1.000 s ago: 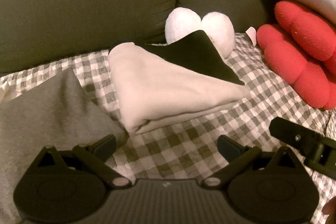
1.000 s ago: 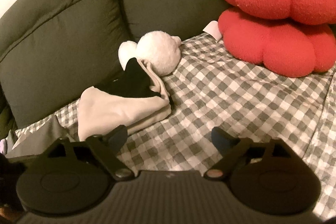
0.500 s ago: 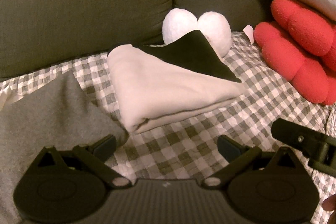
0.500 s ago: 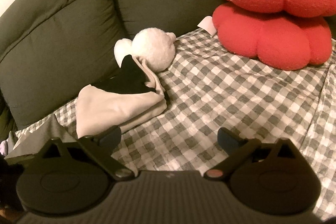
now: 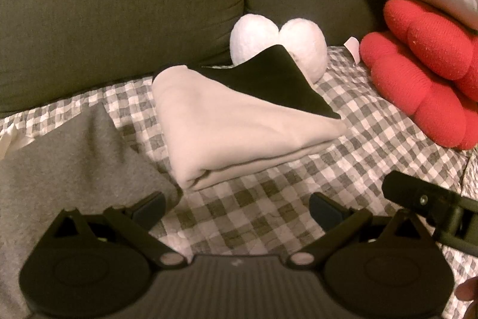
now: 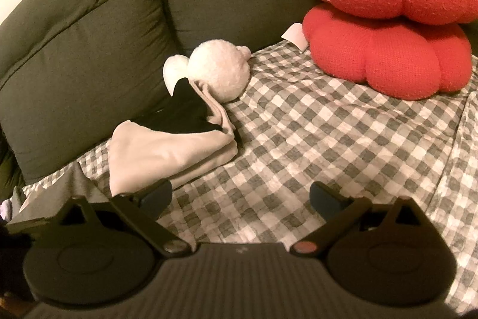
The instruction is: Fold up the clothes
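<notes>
Both tools hang over the grey-and-white checked quilt (image 5: pixel 269 199) on the dark green sofa (image 5: pixel 119 5). The left gripper (image 5: pixel 236 207) stands wide, nothing between its fingers; the right gripper (image 6: pixel 240 196) is just as wide and empty. The folded cream garment with a black panel on top (image 5: pixel 239 127) lies on the quilt ahead, against a white plush toy (image 5: pixel 277 41). A grey cloth (image 5: pixel 74 163) sits just left; red puffy cushions (image 6: pixel 388 20) stack well to the right
</notes>
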`<control>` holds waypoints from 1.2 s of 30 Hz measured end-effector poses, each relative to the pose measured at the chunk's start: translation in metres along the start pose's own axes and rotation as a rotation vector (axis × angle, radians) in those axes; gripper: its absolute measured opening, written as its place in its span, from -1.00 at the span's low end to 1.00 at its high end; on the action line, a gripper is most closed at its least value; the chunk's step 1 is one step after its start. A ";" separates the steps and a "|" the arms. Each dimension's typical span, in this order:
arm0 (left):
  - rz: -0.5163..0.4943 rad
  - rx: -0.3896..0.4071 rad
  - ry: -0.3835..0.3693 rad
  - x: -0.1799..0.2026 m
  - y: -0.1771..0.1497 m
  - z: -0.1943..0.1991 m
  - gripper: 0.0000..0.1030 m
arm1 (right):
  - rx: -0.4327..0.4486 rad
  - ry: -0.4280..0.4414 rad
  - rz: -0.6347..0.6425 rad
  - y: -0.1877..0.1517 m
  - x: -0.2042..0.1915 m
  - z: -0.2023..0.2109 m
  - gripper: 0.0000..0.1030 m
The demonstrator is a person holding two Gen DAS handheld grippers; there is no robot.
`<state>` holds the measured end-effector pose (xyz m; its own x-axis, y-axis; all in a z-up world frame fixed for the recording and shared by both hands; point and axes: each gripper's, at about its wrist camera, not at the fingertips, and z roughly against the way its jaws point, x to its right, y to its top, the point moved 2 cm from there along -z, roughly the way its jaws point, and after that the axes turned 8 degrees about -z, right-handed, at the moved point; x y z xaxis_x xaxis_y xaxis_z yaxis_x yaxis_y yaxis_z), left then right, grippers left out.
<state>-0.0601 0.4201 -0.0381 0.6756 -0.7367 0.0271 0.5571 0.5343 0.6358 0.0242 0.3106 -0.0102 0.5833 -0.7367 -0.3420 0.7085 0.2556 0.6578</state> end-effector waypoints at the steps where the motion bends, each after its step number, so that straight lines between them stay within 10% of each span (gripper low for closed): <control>1: 0.000 0.000 0.000 0.000 0.000 0.000 0.99 | 0.000 0.000 0.000 0.000 0.000 0.000 0.95; 36: -0.002 -0.008 0.010 0.001 0.000 0.001 0.99 | -0.008 0.005 -0.014 0.000 0.001 0.001 0.95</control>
<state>-0.0601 0.4191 -0.0373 0.6795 -0.7335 0.0180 0.5622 0.5363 0.6295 0.0241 0.3097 -0.0101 0.5750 -0.7372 -0.3549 0.7201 0.2501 0.6473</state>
